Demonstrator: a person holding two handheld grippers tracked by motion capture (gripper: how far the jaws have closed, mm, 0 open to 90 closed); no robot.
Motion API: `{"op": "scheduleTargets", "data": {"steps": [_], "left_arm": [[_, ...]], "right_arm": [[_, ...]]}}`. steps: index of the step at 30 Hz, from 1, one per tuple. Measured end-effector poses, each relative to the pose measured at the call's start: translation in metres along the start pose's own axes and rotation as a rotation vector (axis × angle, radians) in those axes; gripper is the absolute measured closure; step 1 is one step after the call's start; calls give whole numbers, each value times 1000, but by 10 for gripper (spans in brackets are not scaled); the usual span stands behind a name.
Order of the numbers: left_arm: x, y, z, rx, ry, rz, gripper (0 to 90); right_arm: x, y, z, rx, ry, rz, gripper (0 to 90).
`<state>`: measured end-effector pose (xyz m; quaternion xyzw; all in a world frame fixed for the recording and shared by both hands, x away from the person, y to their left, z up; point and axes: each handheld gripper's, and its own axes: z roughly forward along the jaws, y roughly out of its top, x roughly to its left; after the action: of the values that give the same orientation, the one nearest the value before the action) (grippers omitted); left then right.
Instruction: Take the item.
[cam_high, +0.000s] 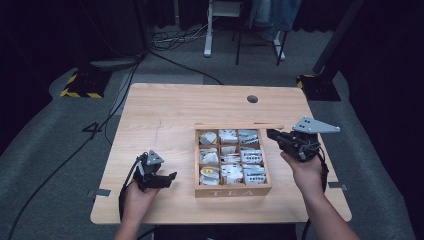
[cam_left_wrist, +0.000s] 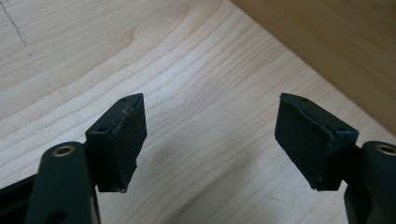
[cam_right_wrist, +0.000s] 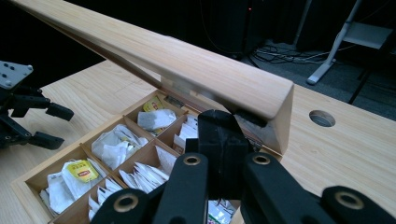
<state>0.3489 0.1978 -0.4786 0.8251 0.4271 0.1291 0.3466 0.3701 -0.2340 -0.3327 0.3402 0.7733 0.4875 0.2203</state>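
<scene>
Here my left gripper (cam_high: 159, 176) rests low over the surface (cam_high: 165, 110) just beside the left wall of the tea box (cam_high: 232, 159), its fingers (cam_left_wrist: 122, 140) spread wide with nothing between them, while my right gripper (cam_high: 280, 136) has its fingers (cam_right_wrist: 219, 140) pressed together under the front edge of the lid (cam_right_wrist: 187, 60), at its right corner. I judge that the lid is being swung on its far hinge, so I should keep the contact at this corner and follow the arc slowly, not pushing sideways. Farther off, the tea bags (cam_high: 230, 155) lie in the nine compartments.
</scene>
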Motion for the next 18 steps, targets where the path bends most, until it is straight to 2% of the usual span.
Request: {"op": "scheduleTargets", "data": {"steps": [7,16,18], "left_arm": [[-8,11,-15,-6,-23,26,263],[-25,30,-37,-43,-54,59,267],[-30,34,-41,-52,-73,65,267]], "right_arm": [[0,0,0,-2,5,3,897],[0,-1,0,-2,5,-1,897],[0,-1,0,0,6,1,897]]}}
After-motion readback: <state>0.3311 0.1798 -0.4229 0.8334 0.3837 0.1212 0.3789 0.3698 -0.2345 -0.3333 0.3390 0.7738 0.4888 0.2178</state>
